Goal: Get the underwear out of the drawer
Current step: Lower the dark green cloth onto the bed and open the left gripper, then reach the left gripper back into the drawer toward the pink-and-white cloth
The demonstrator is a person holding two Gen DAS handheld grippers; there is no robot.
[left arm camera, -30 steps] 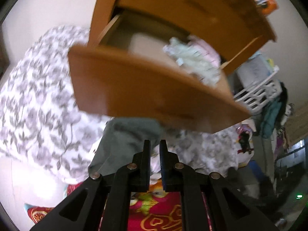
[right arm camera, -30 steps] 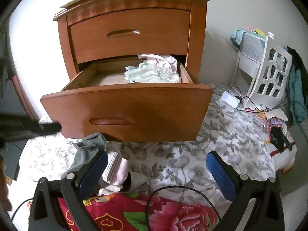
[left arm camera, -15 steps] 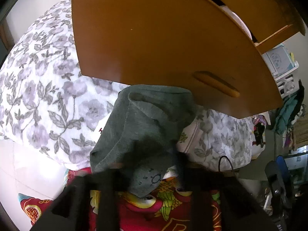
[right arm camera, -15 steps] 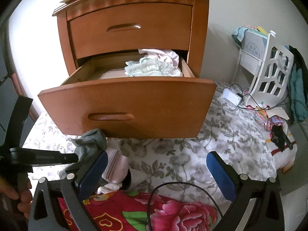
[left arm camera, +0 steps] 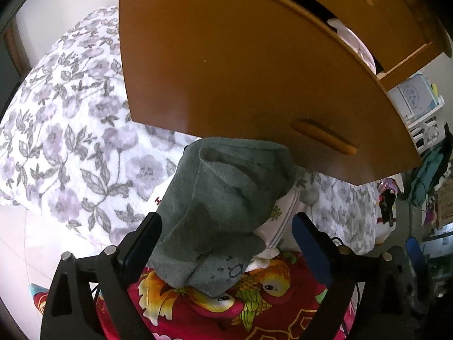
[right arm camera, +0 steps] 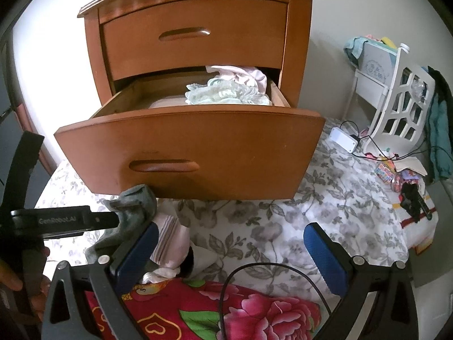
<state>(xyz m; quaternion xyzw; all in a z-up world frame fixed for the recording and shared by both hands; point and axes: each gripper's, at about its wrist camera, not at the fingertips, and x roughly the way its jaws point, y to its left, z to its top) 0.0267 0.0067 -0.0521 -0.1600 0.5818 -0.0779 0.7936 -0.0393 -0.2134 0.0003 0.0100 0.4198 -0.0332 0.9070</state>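
The left gripper (left arm camera: pixel 226 243) was opening, its jaws wide either side of the grey cotton underwear (left arm camera: pixel 223 206), dropped onto the floral bedspread (left arm camera: pixel 70 130) beneath the pulled-out wooden drawer (right arm camera: pixel 198 144); the right gripper (right arm camera: pixel 230 257) waited open and empty, pale garments (right arm camera: pixel 226 90) left inside

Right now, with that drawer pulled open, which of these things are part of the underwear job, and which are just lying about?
Part of the job:
- open drawer
- pale green and pink underwear inside it
- grey underwear, between the opening jaws of the left gripper
- striped pink piece beside it

Just lying about:
- white rack
- white power strip
- red floral blanket
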